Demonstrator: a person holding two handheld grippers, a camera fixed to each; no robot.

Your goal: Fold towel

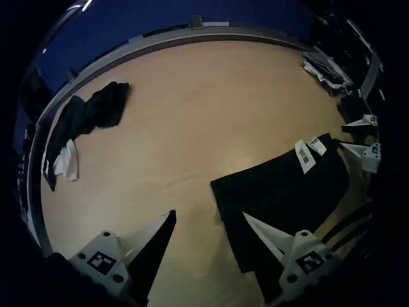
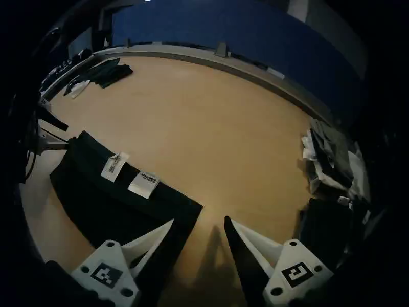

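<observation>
Left hand-held gripper (image 1: 209, 214) and right hand-held gripper (image 2: 199, 220) both gape empty by the black towel (image 1: 276, 189) on the table (image 1: 204, 102).

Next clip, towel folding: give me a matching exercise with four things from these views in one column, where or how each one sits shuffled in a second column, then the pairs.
Things
1. dark towel
2. crumpled dark cloth
3. white tags
4. left hand-held gripper

Places or states
A. open, holding nothing
B. lying on the towel near one edge
C. lying flat on the wooden table
D. bunched up near the table's rim, apart from the towel

Pairs: 1-C, 2-D, 3-B, 4-A
</observation>
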